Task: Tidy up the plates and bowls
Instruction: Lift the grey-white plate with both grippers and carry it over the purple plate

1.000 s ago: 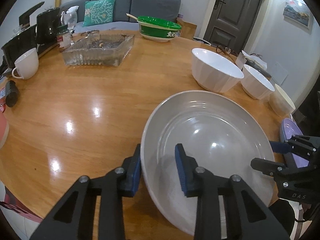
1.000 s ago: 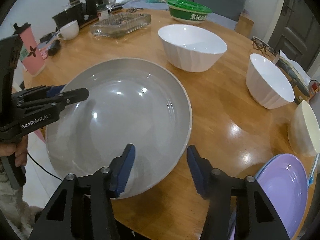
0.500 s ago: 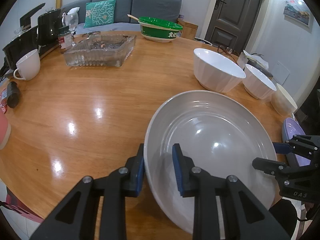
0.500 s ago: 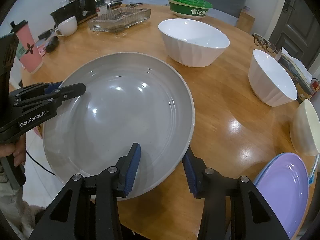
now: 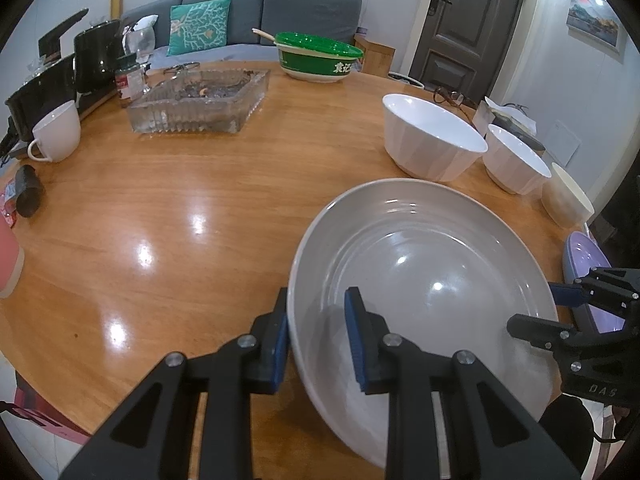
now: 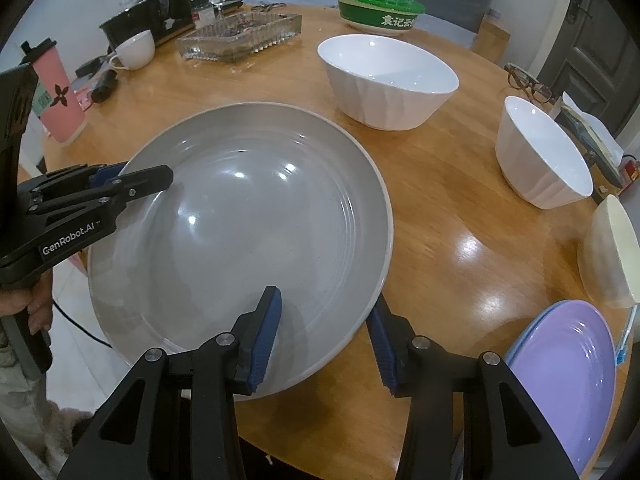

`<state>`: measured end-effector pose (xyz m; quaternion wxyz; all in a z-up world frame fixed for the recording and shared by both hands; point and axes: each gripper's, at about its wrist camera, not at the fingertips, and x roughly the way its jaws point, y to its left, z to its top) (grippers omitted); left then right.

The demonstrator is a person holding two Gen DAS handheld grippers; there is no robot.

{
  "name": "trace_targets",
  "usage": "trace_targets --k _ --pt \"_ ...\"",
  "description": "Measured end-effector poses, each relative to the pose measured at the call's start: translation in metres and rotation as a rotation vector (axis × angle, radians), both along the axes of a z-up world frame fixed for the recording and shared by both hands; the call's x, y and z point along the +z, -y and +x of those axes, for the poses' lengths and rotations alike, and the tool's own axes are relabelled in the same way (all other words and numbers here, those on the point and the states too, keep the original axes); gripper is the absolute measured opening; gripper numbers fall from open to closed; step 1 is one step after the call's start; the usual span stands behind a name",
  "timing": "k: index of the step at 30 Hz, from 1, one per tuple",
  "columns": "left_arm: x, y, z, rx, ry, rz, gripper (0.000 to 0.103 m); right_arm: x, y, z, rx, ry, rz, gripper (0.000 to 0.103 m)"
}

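In the left wrist view, the left gripper [image 5: 316, 336] has its two blue-padded fingers on the near-left rim of the large round grey ceramic plate [image 5: 424, 280]. One pad is outside the rim and the other is inside the plate, and both seem to press on the rim, so this gripper is clamped on the plate. The plate lies just in front of the gripper and to its right, at the near edge of the round wooden table [image 5: 200, 200]. On the far right side of the plate the right gripper [image 5: 560, 308] reaches its rim. Behind the plate stand a large white ribbed bowl [image 5: 432, 140], a smaller white ribbed bowl [image 5: 516, 164] and a cream bowl [image 5: 568, 200] in a row. A purple plate [image 5: 580, 256] lies at the right edge, partly hidden behind the right gripper. Farther away are a square glass dish [image 5: 200, 108], a white cup [image 5: 56, 132] and a green bowl with a lid [image 5: 320, 56].

In the right wrist view, the right gripper [image 6: 324, 340] straddles the near-right rim of the grey plate [image 6: 240, 220]: one finger is over the inside, the other is outside below the rim. A gap shows between the inner pad and the plate surface, so I cannot tell if the jaws really grip it. The left gripper [image 6: 132, 176] holds the opposite rim. The purple plate [image 6: 568, 368] lies at the right of the gripper, near the cream bowl [image 6: 612, 252].
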<state>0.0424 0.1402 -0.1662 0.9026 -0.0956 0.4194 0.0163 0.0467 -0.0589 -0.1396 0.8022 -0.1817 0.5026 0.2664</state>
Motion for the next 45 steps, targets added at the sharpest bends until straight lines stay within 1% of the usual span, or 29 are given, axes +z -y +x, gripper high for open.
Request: trace_targets --k 10,19,26,33,40,45 --pt "0.020 0.021 -0.003 -0.036 0.027 0.019 0.023 0.016 0.021 -0.007 -0.032 0.041 0.038 0.037" --pt "0.050 0.060 -0.002 -0.099 0.075 0.058 0.023 0.040 0.059 -0.017 -0.090 0.110 0.078 0.037" --pt "0.073 0.105 0.001 -0.166 0.109 0.101 0.023 0.059 0.103 -0.029 -0.160 0.157 0.119 0.037" --pt "0.088 0.156 0.004 -0.244 0.130 0.135 0.023 0.069 0.152 -0.040 -0.246 0.190 0.149 0.037" --pt "0.091 0.209 0.010 -0.325 0.133 0.153 0.023 0.074 0.206 -0.054 -0.337 0.222 0.157 0.037" --pt "0.090 0.245 0.012 -0.383 0.127 0.168 0.024 0.070 0.238 -0.062 -0.389 0.229 0.160 0.037"
